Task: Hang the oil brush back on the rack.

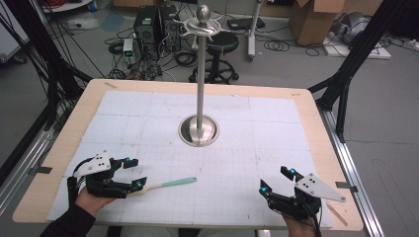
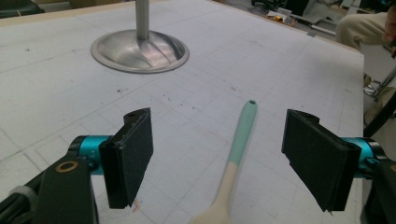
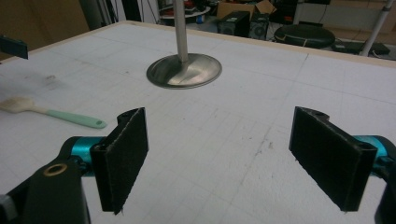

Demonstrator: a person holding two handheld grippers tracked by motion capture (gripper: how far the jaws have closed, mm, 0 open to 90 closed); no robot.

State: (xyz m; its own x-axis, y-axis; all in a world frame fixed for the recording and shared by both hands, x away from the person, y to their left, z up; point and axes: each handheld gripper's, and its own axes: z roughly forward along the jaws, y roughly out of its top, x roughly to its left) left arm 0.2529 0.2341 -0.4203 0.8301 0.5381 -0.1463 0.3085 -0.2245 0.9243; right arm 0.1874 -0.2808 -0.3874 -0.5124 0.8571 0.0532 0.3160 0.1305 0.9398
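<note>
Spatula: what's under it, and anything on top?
The spatula lies flat on the white gridded mat; nothing rests on it. The left gripper straddles it with open jaws, pads clear. The mat directly beneath it is covered.

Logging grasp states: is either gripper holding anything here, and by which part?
Nothing is held. The left gripper stands open astride the spatula handle, pads clear of it; the right gripper is open over bare table.

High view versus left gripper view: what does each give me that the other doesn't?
High view alone: the stand's hooked top, both grippers, left gripper and right gripper, plus the whole table. Left gripper view alone: the open pads straddling the spoon's handle without touching it. Both: the spoon with its mint handle, and the stand's round base.
</note>
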